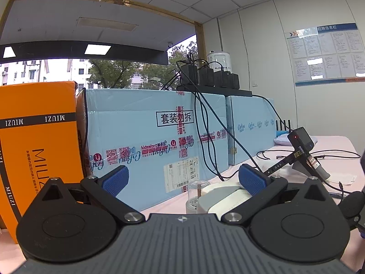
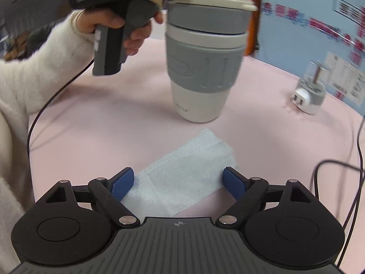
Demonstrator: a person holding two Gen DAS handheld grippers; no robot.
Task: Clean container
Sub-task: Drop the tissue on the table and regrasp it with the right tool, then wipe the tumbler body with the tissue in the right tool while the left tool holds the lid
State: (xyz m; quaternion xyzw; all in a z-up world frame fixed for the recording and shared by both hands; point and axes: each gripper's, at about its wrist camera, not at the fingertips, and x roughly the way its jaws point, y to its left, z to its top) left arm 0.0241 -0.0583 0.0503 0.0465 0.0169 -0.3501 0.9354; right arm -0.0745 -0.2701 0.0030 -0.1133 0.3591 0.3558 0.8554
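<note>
A white cup with a grey sleeve point(image 2: 200, 68) is upright on the pink table, and its rim point(image 1: 219, 194) shows low in the left wrist view. My left gripper point(image 1: 182, 180), held by a hand in a white sleeve point(image 2: 109, 20), sits level at the cup's rim. Its blue pads point(image 1: 116, 180) stand wide apart and only the right finger is near the cup. A white cloth point(image 2: 182, 171) lies flat on the table in front of the cup. My right gripper point(image 2: 178, 182) points down over it, open, one pad at each side of the cloth.
A small grey and white part with a clear dome point(image 2: 308, 93) stands right of the cup. Light blue cartons point(image 1: 148, 132) and an orange box point(image 1: 38, 137) wall off the table's far side, with chargers point(image 1: 209, 77) on top. Black cables point(image 2: 355, 171) trail at the right.
</note>
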